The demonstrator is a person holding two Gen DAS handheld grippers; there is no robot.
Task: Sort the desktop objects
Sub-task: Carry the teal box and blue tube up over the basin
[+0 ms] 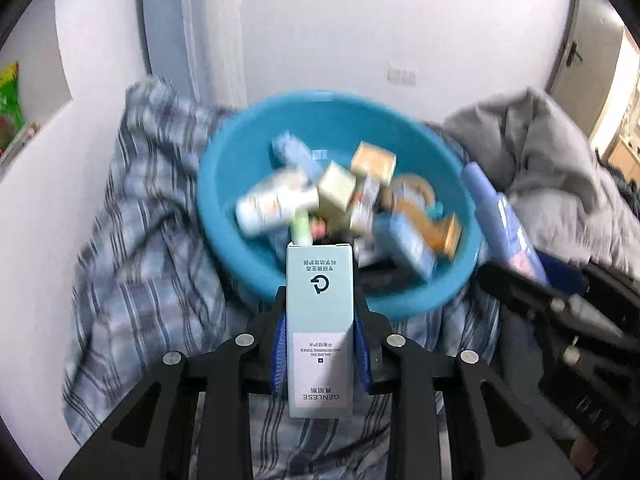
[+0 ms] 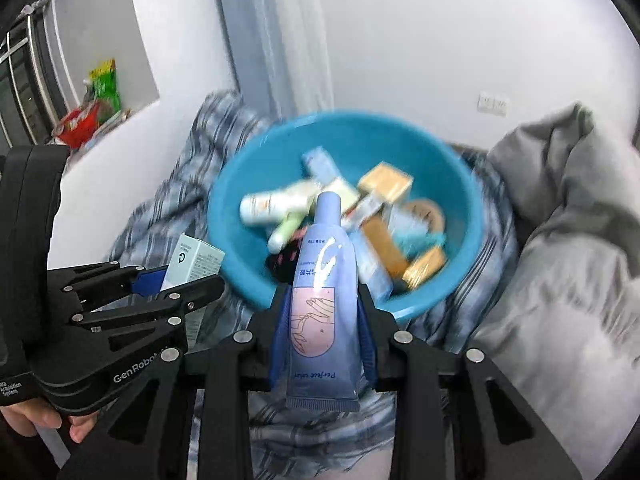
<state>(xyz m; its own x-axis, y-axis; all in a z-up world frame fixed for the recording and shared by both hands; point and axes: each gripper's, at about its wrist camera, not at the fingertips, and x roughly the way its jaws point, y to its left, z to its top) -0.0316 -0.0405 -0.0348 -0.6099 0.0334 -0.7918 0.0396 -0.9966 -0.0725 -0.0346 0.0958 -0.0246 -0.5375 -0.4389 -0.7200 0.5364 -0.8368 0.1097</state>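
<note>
My left gripper (image 1: pixel 320 320) is shut on a tall pale-blue toner box (image 1: pixel 320 320), held upright in front of the blue basin (image 1: pixel 224 168). My right gripper (image 2: pixel 322 312) is shut on a lilac hand-cream tube (image 2: pixel 324 280), cap end pointing at the blue basin (image 2: pixel 460 184). The basin holds several blurred bottles, small boxes and a tape roll. In the left wrist view the lilac tube (image 1: pixel 500 220) and the right gripper (image 1: pixel 560 300) show at the right. In the right wrist view the toner box (image 2: pixel 196 260) and the left gripper (image 2: pixel 152 284) show at the left.
The basin rests on a blue-and-white plaid cloth (image 1: pixel 140 240) with a grey quilt (image 2: pixel 560 260) to its right. A white wall stands behind. Snack bags (image 2: pixel 100 96) lie on a ledge at the far left. A hand (image 2: pixel 48 420) grips the left tool.
</note>
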